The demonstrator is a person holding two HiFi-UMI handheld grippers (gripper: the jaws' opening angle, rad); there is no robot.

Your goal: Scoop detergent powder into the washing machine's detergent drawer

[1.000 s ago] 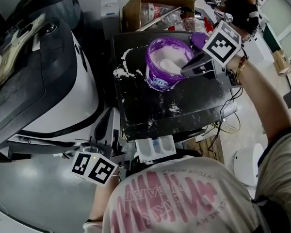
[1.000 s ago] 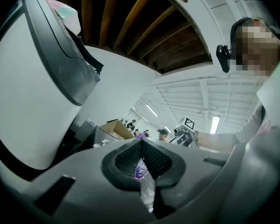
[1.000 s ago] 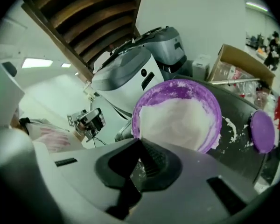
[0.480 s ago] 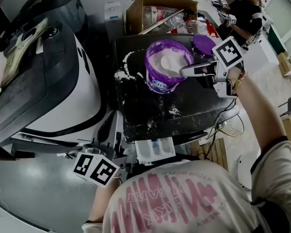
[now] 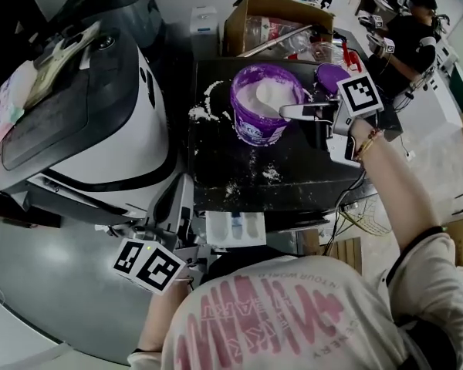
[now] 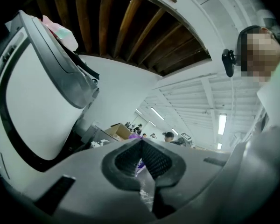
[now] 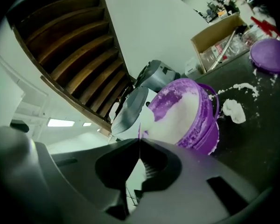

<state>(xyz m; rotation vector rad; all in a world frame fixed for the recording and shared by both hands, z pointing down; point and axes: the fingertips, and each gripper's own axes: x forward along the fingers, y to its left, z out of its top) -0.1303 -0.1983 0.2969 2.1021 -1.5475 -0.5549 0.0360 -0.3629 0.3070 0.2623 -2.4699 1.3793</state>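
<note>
On the black table (image 5: 293, 168), head view, the purple detergent tub (image 5: 264, 102) stands full of white powder, with the right gripper (image 5: 287, 112) at its rim. The white detergent drawer (image 5: 235, 230) juts open at the table's near edge, beside the washing machine (image 5: 100, 129). Left gripper view: the left gripper (image 6: 142, 143) has its jaws together, empty. Right gripper view: the jaws clamp a thin-handled scoop (image 7: 148, 118) in front of the tub.

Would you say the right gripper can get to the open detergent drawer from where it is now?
Probably yes: the right gripper hangs by the tub, and only powder-dusted table lies between it and the open drawer.
</note>
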